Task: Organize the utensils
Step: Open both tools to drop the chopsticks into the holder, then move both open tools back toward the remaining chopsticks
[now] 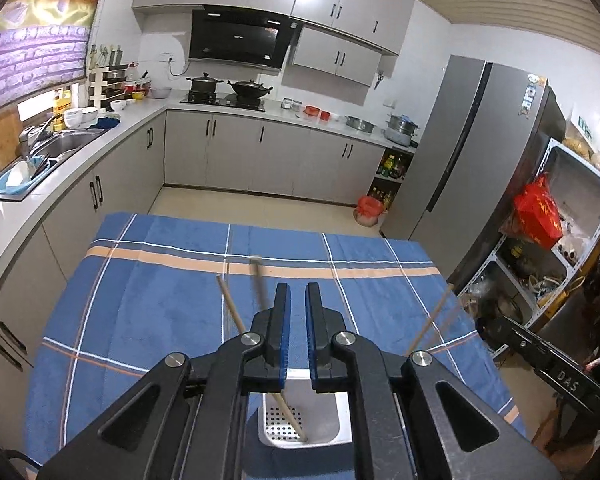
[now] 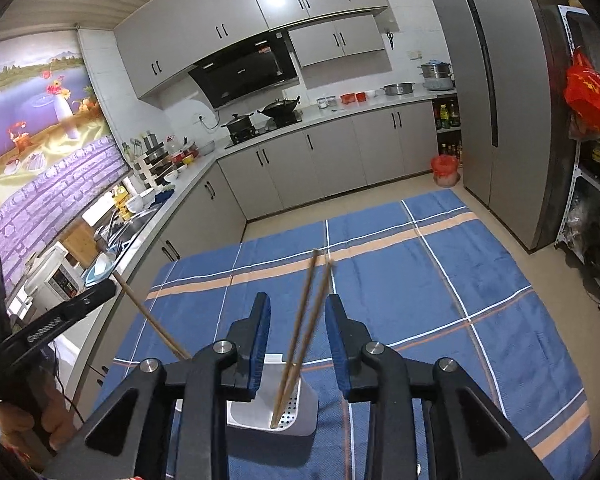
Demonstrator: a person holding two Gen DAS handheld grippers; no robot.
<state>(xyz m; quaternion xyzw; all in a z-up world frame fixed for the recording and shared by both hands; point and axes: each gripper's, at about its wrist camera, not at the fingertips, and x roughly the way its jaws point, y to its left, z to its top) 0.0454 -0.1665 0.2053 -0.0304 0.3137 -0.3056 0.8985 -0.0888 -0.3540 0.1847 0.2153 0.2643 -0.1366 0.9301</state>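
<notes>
A home kitchen is shown. Grey wall and base cabinets (image 1: 260,152) are fitted along an L-shaped counter, where a gas hob with a lidded pot (image 1: 205,82) and a wok (image 1: 249,87) is set under a black range hood (image 1: 238,38), and a sink (image 1: 66,142) is let in beside stacked bowls. A tall double-door fridge (image 1: 468,148) is placed beside what seems to be a cluttered metal storage shelf (image 1: 556,240).

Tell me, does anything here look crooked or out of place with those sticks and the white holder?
Nothing is spilled or broken. The chopsticks lean steeply in the white holder on the blue cloth, fanning out in different directions instead of standing upright, and another chopstick slants across it. Both the right gripper and left gripper are open, gripping nothing.
</notes>
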